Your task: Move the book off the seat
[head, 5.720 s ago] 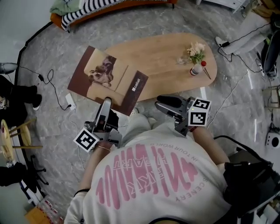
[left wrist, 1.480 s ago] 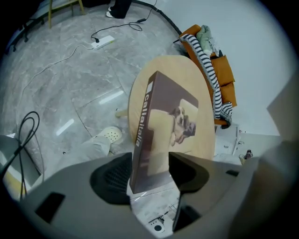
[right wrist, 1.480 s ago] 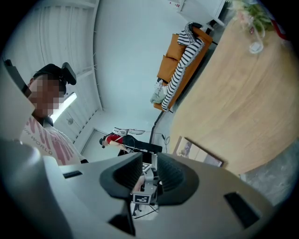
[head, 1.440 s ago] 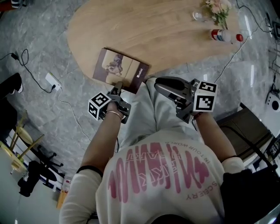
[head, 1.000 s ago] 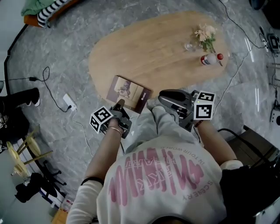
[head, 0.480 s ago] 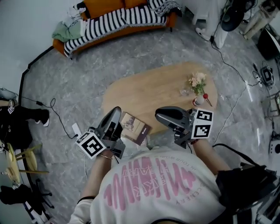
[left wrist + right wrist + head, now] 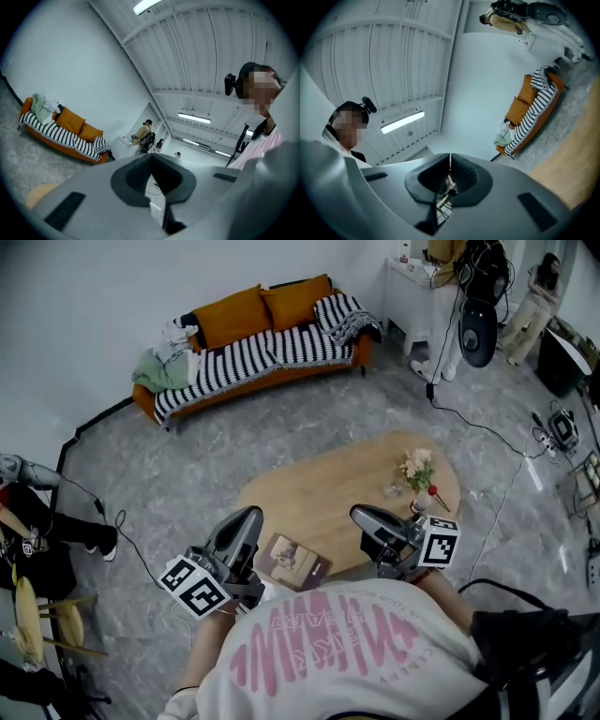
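The brown book (image 7: 294,562) lies flat on the near left edge of the oval wooden table (image 7: 347,486), in the head view only. My left gripper (image 7: 249,517) is lifted just left of the book, apart from it, and is shut and empty. In the left gripper view the left gripper (image 7: 151,157) points up into the room with its pads together. My right gripper (image 7: 364,516) hovers right of the book; its jaws are closing the last bit. The right gripper (image 7: 450,160) has nothing between its pads.
An orange sofa (image 7: 265,341) with a striped blanket stands by the far wall. A flower vase (image 7: 415,468) and a red-capped bottle (image 7: 423,503) sit at the table's right end. Cables cross the grey floor. A person (image 7: 42,538) sits at left, another stands at the back right (image 7: 541,285).
The head view has risen and tilted up, bringing in the sofa and wall. The left gripper has come off the book, which stays on the table edge. Both grippers point upward.
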{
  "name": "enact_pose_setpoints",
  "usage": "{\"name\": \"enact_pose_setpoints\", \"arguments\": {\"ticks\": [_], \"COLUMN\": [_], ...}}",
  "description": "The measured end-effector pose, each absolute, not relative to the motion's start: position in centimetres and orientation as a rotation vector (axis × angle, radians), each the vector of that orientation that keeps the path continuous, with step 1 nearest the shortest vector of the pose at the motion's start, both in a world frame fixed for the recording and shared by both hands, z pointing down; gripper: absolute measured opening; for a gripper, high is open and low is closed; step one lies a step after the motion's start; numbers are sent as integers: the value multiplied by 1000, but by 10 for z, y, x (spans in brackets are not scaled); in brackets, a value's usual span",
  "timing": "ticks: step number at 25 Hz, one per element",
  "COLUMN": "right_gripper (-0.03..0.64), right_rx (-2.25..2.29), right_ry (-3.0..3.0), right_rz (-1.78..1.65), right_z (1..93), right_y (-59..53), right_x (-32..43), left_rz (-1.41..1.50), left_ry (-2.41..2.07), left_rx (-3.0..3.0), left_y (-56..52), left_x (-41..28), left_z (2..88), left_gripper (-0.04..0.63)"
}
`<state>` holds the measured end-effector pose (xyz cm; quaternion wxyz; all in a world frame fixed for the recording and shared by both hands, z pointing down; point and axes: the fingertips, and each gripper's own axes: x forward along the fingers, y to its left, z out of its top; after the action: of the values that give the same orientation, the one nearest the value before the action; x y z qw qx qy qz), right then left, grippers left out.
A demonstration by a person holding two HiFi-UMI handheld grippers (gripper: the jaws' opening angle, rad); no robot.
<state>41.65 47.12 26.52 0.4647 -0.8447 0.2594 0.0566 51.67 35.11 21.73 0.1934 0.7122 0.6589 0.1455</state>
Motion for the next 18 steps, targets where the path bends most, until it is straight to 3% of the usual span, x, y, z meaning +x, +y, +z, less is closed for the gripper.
{"name": "enact_pose_setpoints", "arguments": {"ticks": [18], "right_gripper": [12], "right_rx": [-2072], "right_ry": [536], "right_rz": [75], "right_z": [299], "right_y": [481], "right_x": [416], "left_rz": [588], "left_ry": [1811], "left_rx": [2076], "left_y": [329], "left_x": [504], "left_z": [274], "left_gripper": [8]}}
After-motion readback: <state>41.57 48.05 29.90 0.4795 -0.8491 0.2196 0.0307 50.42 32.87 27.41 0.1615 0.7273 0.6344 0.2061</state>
